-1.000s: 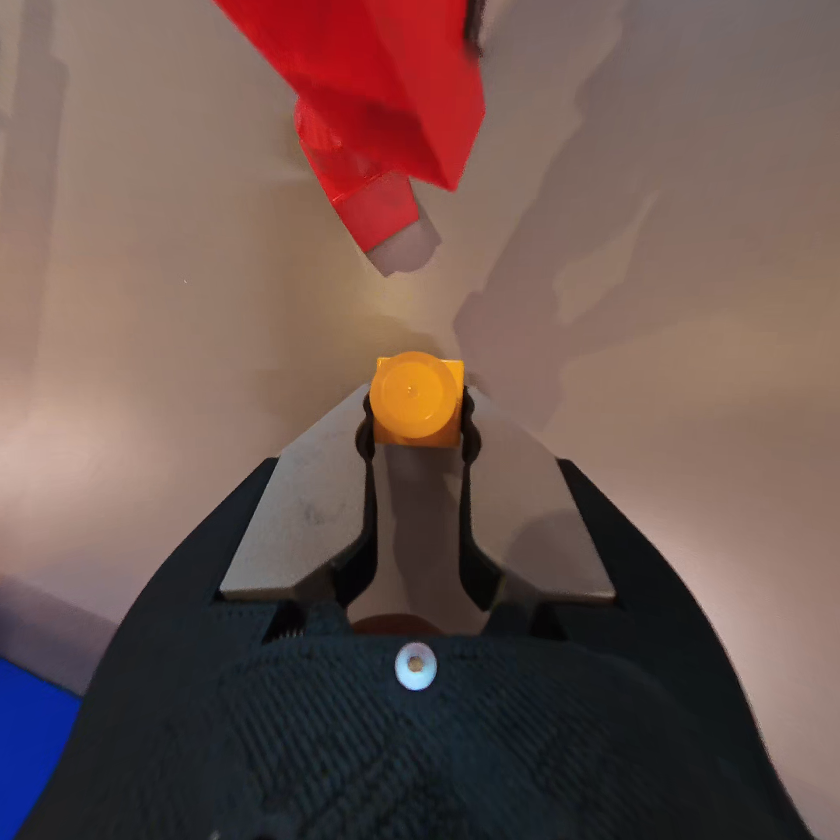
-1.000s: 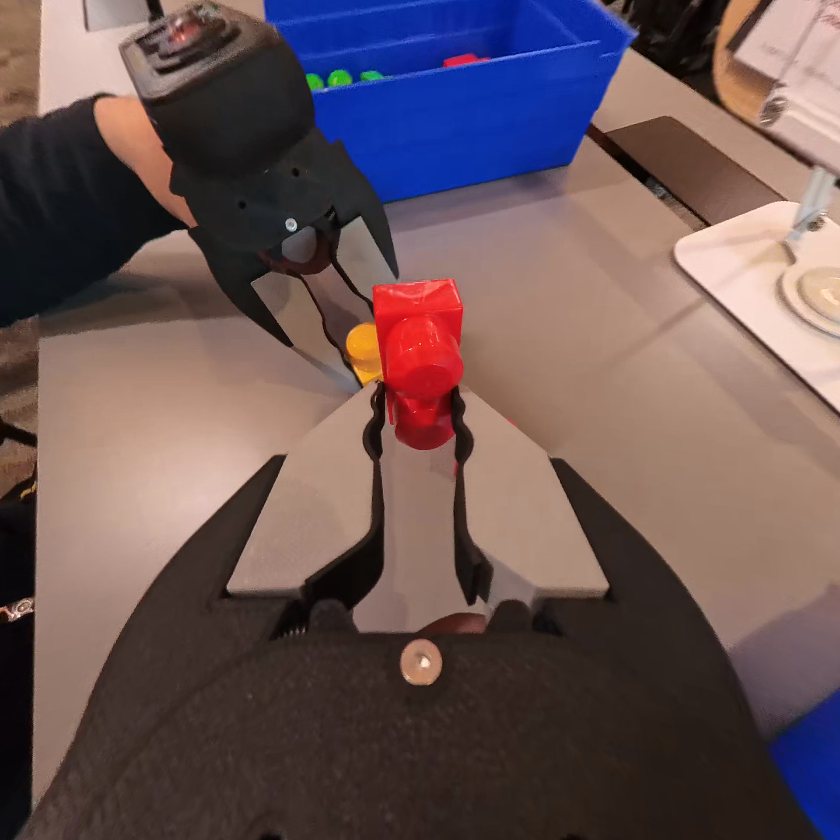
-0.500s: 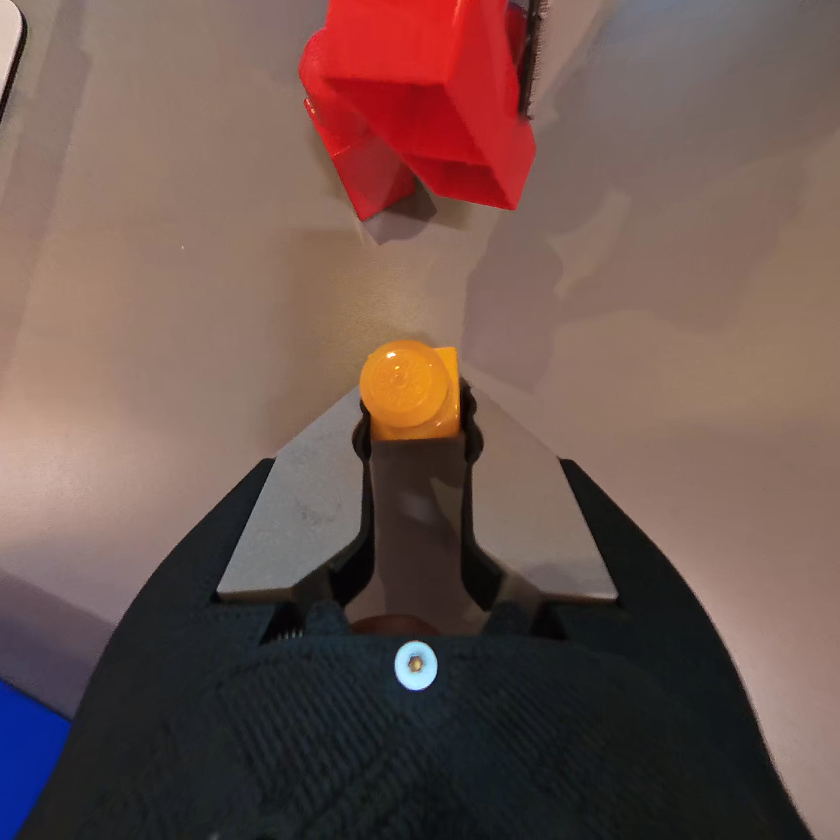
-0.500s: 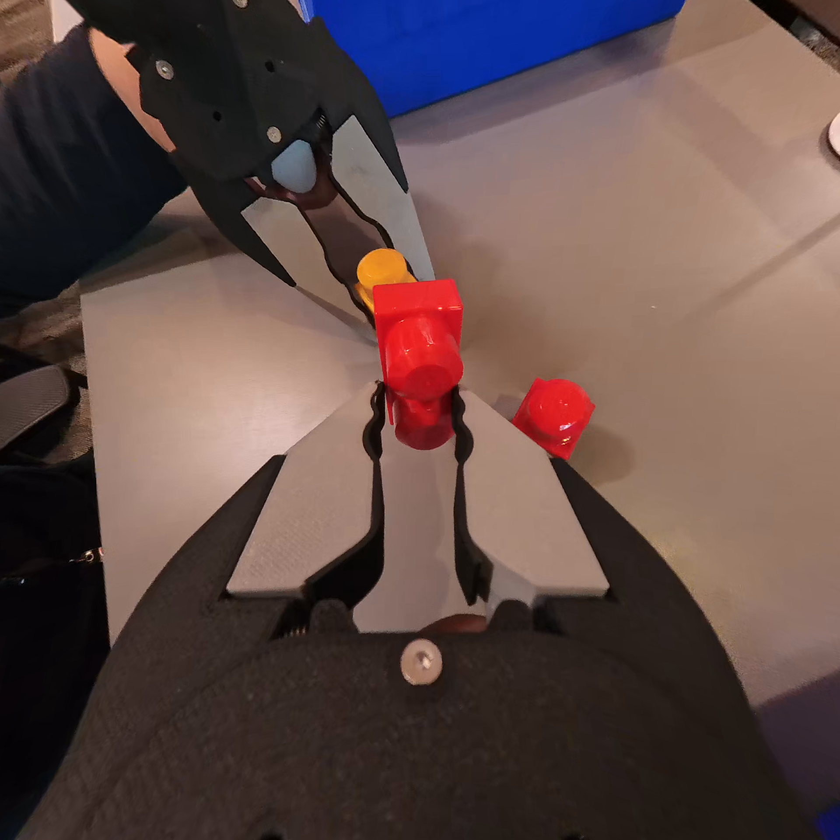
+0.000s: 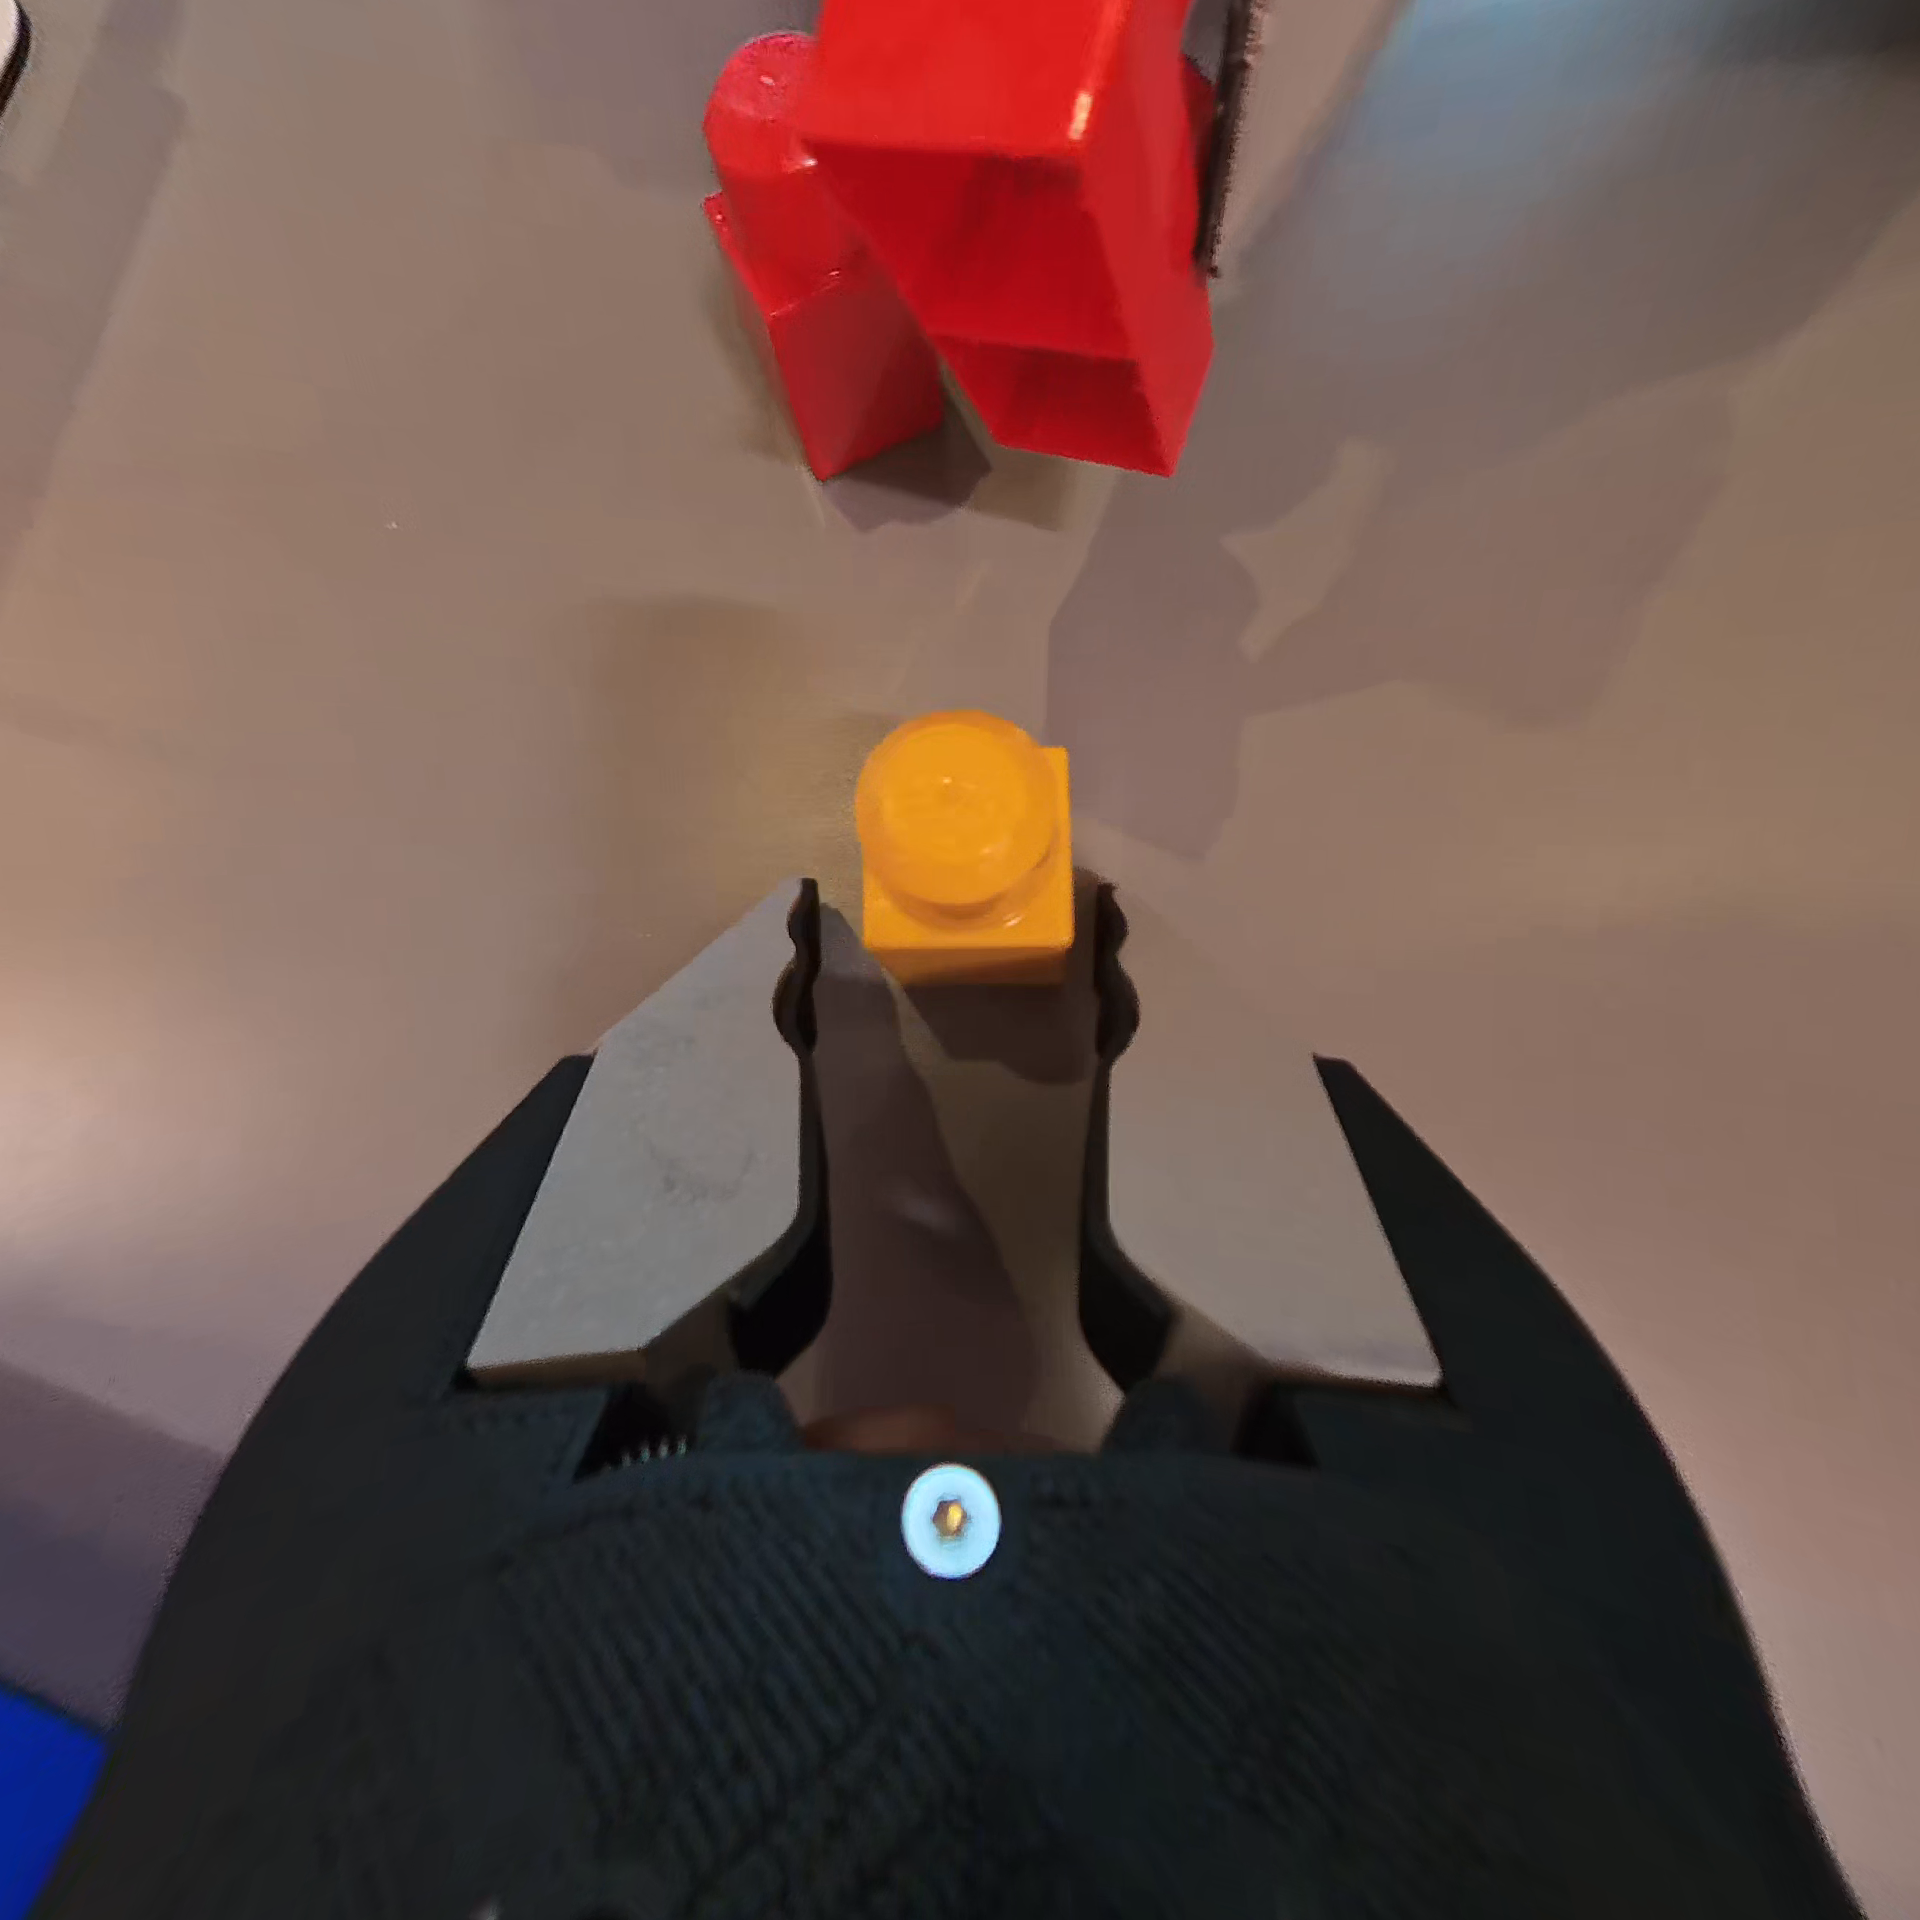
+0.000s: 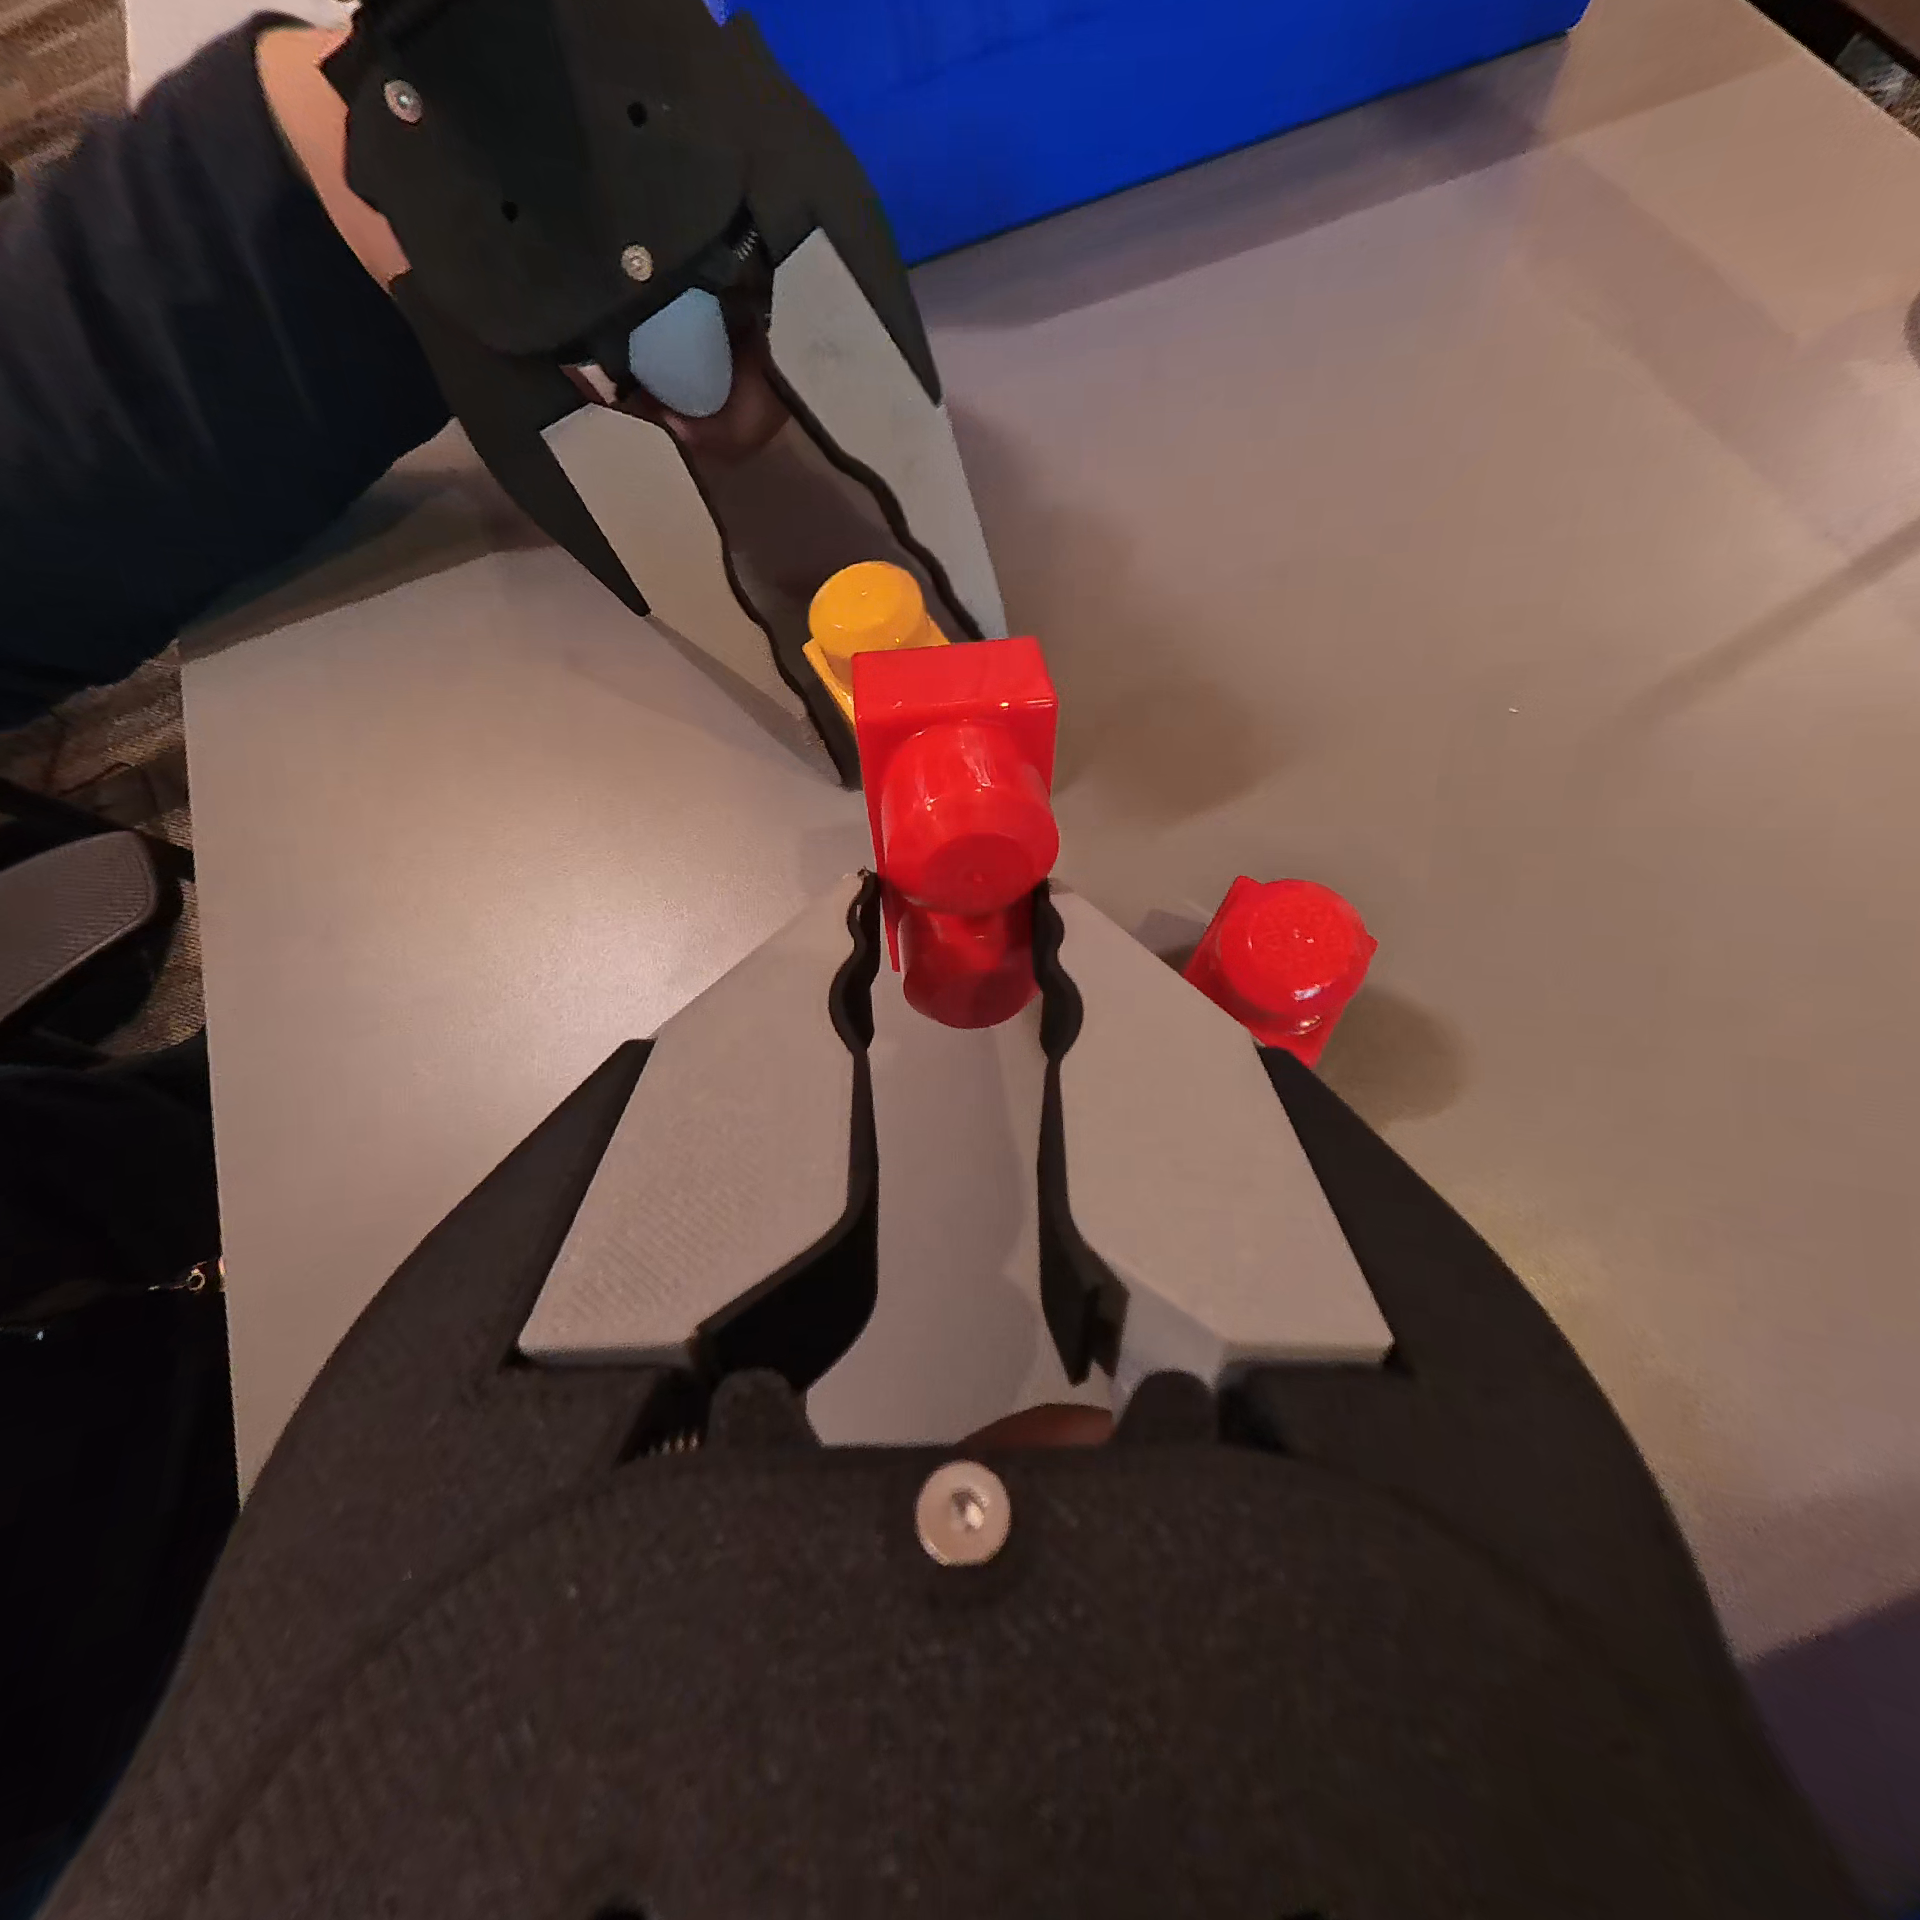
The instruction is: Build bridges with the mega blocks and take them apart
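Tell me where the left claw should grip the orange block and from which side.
Grip the orange block across its square base, on the two flat side walls, coming straight down. It stands upright on the table, and its round stud would likely slip. The left claw already straddles those walls, open.

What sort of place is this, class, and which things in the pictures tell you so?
Probably an office or meeting room used for a tabletop exercise: a plain grey table, a blue bin at its far edge, and what looks like carpet beyond the table.
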`<state>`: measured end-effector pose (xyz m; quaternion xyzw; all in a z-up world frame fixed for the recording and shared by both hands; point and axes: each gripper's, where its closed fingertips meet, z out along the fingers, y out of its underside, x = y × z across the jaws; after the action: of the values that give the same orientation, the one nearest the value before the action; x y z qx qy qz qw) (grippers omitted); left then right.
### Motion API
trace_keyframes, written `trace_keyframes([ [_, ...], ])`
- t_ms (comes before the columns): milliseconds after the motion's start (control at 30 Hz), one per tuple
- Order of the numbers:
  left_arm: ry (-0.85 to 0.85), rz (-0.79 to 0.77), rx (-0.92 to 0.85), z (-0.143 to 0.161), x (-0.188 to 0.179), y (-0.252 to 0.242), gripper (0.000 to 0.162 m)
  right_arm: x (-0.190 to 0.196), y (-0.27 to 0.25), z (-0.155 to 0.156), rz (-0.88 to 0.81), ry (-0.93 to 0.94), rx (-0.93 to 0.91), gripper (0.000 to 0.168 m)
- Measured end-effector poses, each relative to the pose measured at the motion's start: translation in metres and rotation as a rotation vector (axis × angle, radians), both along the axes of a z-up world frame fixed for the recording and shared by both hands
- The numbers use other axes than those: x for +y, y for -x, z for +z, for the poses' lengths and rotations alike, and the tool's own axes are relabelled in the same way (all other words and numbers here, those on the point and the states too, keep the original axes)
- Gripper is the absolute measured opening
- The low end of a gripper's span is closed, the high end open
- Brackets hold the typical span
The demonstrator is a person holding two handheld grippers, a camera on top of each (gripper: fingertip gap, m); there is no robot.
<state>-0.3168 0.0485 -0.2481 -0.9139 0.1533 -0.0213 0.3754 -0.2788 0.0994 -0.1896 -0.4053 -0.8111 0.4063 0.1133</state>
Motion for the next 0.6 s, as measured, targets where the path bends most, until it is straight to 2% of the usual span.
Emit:
trace_keyframes([
  [67,-0.01,0.004,-0.038,-0.001,0.002,-0.001,0.045,-0.001,0.0,-0.001,0.003,-0.002,-0.001,0.026],
  [100,-0.021,-0.005,-0.06,-0.001,0.004,-0.003,0.034,-0.001,0.0,-0.001,0.005,-0.003,-0.003,0.026],
  [200,-0.018,0.02,-0.113,-0.001,0.012,-0.004,0.034,-0.004,-0.004,0.0,0.026,0.007,-0.009,0.026],
  [267,0.011,0.034,-0.08,-0.002,0.01,-0.001,0.034,-0.006,-0.008,0.002,0.051,0.038,-0.024,0.026],
  [333,0.054,0.049,0.006,-0.001,0.005,0.004,0.034,-0.006,-0.011,0.001,0.062,0.036,-0.035,0.026],
  [467,0.155,0.105,0.365,0.007,-0.005,0.021,0.034,-0.013,-0.007,0.004,0.077,-0.026,0.033,0.026],
  [600,0.163,0.085,0.436,0.008,0.005,0.008,0.035,-0.021,0.001,0.005,0.066,-0.154,0.136,0.026],
])
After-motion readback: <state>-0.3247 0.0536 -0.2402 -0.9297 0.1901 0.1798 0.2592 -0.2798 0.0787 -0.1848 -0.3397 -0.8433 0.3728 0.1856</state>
